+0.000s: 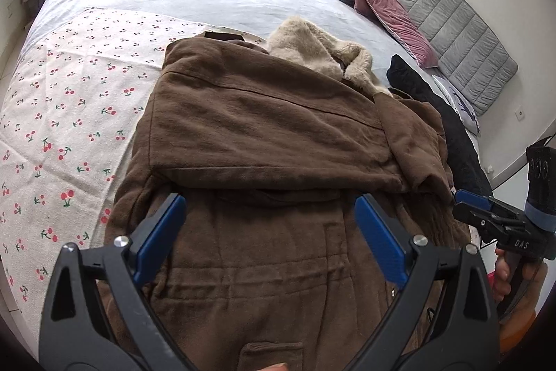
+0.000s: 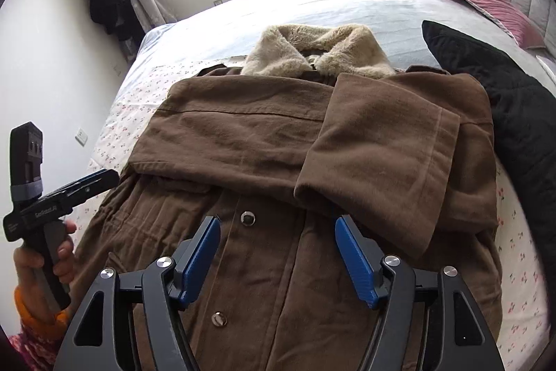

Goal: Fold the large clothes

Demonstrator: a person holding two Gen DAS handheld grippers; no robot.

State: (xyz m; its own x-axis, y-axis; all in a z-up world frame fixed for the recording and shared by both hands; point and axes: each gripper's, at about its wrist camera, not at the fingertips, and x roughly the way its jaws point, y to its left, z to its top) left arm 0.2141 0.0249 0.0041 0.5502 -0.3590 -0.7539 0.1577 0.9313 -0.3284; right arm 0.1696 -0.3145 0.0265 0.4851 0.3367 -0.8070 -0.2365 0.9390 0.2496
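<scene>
Lying sleeves-folded, brown coat (image 2: 264, 141), both tools spread

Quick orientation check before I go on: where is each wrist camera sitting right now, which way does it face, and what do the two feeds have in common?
Left wrist: on the left gripper, angled down over the brown coat; jaws open, empty; right gripper and its hand at right.
Right wrist: on the right gripper, angled down at the coat's snap placket and folded sleeves; jaws open, empty; left gripper at left.
Shared: coat, fur collar, cherry-print sheet, pink pillows.
</scene>
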